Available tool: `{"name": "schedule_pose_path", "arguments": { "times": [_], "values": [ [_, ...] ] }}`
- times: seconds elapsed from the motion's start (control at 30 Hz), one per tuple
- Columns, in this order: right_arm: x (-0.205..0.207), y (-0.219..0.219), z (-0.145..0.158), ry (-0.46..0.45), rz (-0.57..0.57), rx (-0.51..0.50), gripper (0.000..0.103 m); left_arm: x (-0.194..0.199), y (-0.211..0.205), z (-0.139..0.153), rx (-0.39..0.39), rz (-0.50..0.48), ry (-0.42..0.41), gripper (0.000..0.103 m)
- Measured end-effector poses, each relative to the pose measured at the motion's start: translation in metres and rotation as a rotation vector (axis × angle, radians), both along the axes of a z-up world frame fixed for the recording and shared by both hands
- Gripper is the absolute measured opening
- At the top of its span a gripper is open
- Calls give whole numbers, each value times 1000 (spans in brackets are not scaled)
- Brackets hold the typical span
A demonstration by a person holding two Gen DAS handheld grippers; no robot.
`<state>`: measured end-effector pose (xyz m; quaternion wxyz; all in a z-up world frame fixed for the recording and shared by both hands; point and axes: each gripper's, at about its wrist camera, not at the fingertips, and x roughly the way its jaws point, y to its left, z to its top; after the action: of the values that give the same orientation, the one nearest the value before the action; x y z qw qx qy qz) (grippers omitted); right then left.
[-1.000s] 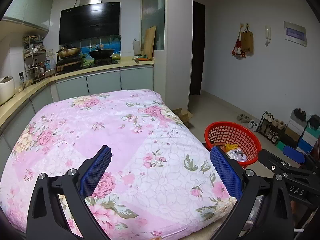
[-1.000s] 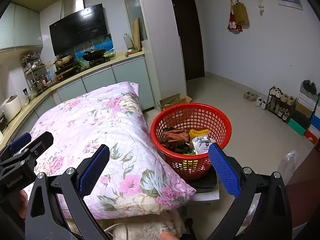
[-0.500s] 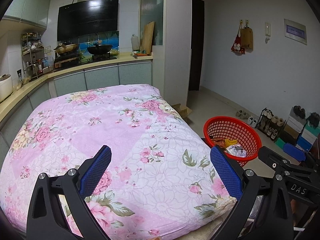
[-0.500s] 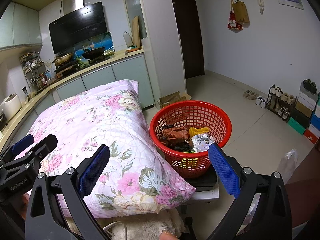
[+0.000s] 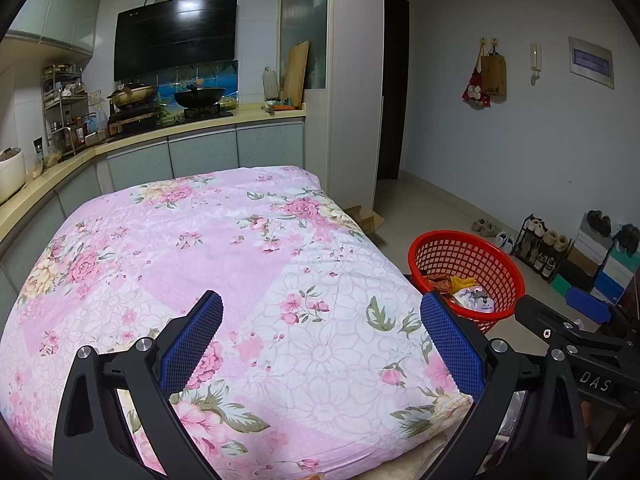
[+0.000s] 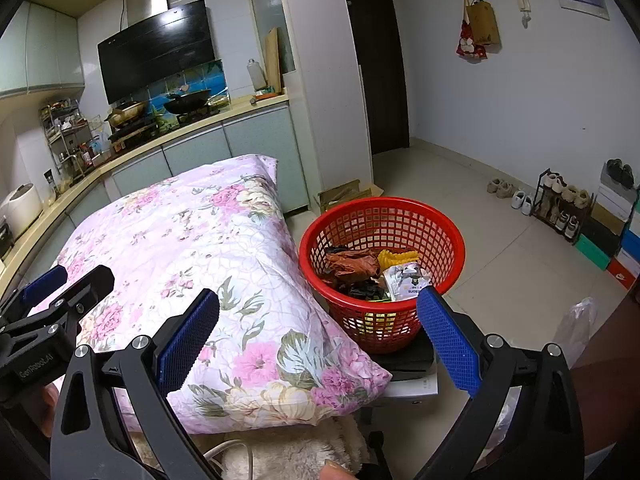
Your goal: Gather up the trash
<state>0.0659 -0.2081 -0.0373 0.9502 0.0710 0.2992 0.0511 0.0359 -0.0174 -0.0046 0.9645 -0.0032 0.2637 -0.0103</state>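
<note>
Grippers first: the left gripper (image 5: 320, 334) hangs over the near edge of the floral quilt (image 5: 208, 264), its blue-padded fingers (image 5: 191, 344) spread wide with nothing between them. The right gripper (image 6: 318, 338) is spread just as wide and empty, above the quilt's near right corner. In the left wrist view its black body reads "DAS"; in the right wrist view the left gripper's body reads "GenRobot.AI".

Just beside the quilt's right edge stands a red basket (image 6: 382, 216) on a dark pad. Trash lies inside: a crumpled brown wrapper (image 6: 352, 263), a yellow ridged piece (image 6: 396, 257) and a white packet (image 6: 408, 278) whose print is too small to read. A shoe rack (image 6: 560, 200) stands against the far wall, well apart from the basket.
</note>
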Motion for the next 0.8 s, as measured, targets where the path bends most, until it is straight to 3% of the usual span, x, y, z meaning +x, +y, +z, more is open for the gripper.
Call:
{"name": "schedule_pose_path", "arguments": {
  "times": [0.8],
  "values": [
    [-1,-3,1,-4,-8,-7,96,-1,-1,0,-11,-18,0,96]
  ]
}}
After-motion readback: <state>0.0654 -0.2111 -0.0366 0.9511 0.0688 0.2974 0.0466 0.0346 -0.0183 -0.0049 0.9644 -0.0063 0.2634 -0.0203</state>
